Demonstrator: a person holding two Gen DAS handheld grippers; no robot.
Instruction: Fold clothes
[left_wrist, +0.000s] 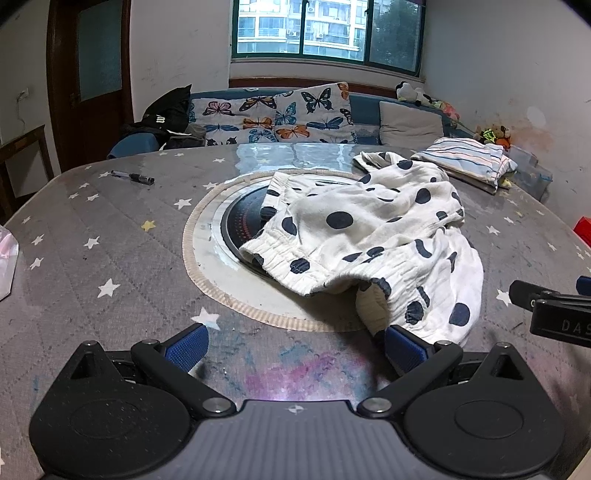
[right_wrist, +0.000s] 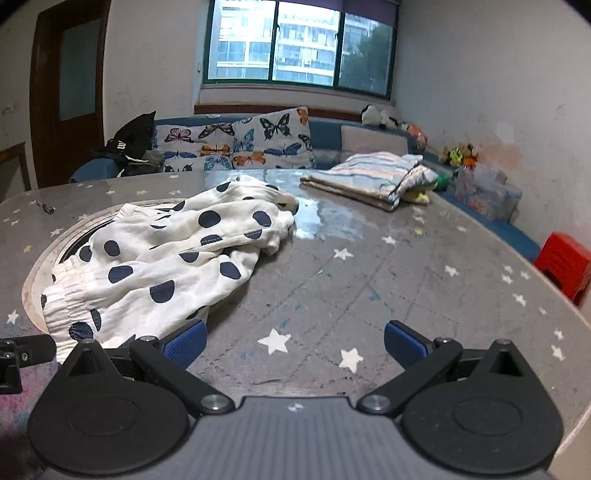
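I am holding the left gripper (left_wrist: 293, 345) low over the star-print table (left_wrist: 110, 258), jaws spread wide and gripping nothing, its right pad just touching the near hem of the polka-dot garment (left_wrist: 369, 236). The garment is lying crumpled, partly covering the round inset cooktop (left_wrist: 236, 221) at table centre and spilling rightward from it. It is looking light, soft and limp, likely to sag; I am judging the gathered elastic band the surest place to pinch. Right of the garment, the right gripper (right_wrist: 293, 341) is hovering equally wide, empty. Beyond the garment a striped folded cloth (left_wrist: 469, 160) is resting. Garment's underside and true shape are staying hidden among folds.
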